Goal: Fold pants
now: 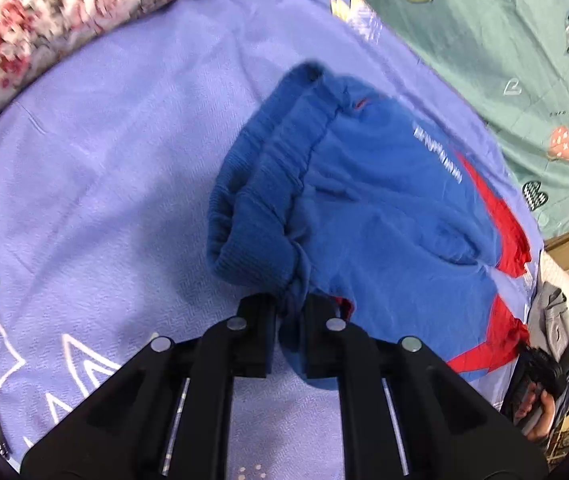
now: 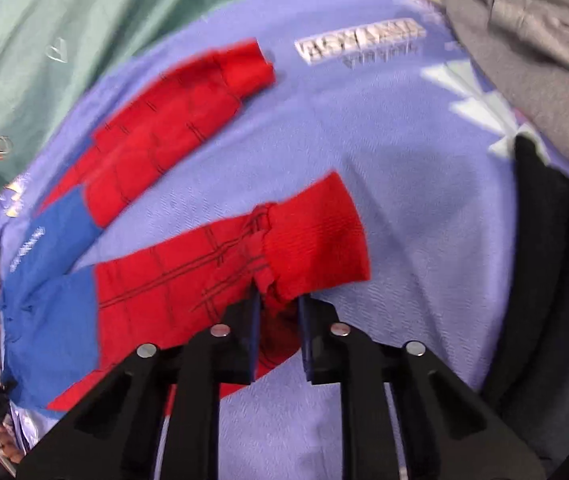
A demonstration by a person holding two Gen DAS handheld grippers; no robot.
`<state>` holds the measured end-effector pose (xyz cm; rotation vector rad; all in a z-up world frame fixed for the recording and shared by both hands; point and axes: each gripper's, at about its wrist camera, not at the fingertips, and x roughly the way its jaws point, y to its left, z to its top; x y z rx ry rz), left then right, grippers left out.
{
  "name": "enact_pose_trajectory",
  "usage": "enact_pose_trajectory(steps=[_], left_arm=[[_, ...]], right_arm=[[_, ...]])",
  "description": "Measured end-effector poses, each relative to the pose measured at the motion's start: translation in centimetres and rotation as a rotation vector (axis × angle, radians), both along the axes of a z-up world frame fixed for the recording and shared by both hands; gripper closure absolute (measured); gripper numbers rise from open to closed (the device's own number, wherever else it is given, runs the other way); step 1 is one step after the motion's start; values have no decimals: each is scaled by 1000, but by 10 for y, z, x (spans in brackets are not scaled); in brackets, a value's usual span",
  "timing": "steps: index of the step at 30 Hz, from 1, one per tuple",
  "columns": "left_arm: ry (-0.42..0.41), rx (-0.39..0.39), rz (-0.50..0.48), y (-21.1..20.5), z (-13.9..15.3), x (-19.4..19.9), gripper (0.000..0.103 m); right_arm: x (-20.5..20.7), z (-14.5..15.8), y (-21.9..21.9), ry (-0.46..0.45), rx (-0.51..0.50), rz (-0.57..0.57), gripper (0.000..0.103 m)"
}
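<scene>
Blue pants (image 1: 384, 220) with red lower legs lie on a lilac blanket (image 1: 104, 160). In the left wrist view my left gripper (image 1: 290, 304) is shut on the bunched edge of the ribbed blue waistband (image 1: 252, 216), which is raised off the blanket. In the right wrist view the two red legs lie spread apart, the far leg (image 2: 172, 128) and the near leg (image 2: 204, 276). My right gripper (image 2: 279, 304) is at the near leg's lower edge, just behind the ribbed cuff (image 2: 316, 240), with red cloth gathered and pinched between its fingers.
A floral quilt (image 1: 24, 20) lies at the blanket's far left and a green patterned sheet (image 1: 504, 60) beyond it. A grey garment (image 2: 524, 48) and a black one (image 2: 544, 260) lie to the right of the legs. A hand (image 1: 540, 412) shows at the left view's right edge.
</scene>
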<state>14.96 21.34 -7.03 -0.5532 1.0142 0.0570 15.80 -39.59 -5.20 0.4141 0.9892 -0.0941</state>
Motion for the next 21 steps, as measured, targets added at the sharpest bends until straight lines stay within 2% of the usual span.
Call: enact_pose_trajectory(steps=[3,5,10,13,15,17,19,21], left_arm=[[-21,38,8,-2,14,-11,95],[-9,46,15,-4,17,-22,95],[-15,61,-27,-13,23,-64,95],[49,77,-48,-15,3,-74,93],[122,114,-34,-13,-12,-73,77],[156,141,0,-5,-17,-75,46],[125,145,44,7,-6,-81,36],[74,170,73,16,13,-88,31]], right_arm=[[-28,30,-10,-48,10,13,87],[-50,40,-20,-39,7,10,87],[-89,19,-42,38,44,1,87],[-105,-13,-44,141,32,9,87],[-105,-24,-41,158,-13,35,84],[-106,-12,-33,142,-98,45,72],[-106,5,-26,96,-170,47,66],[-106,22,-23,41,-292,9,51]])
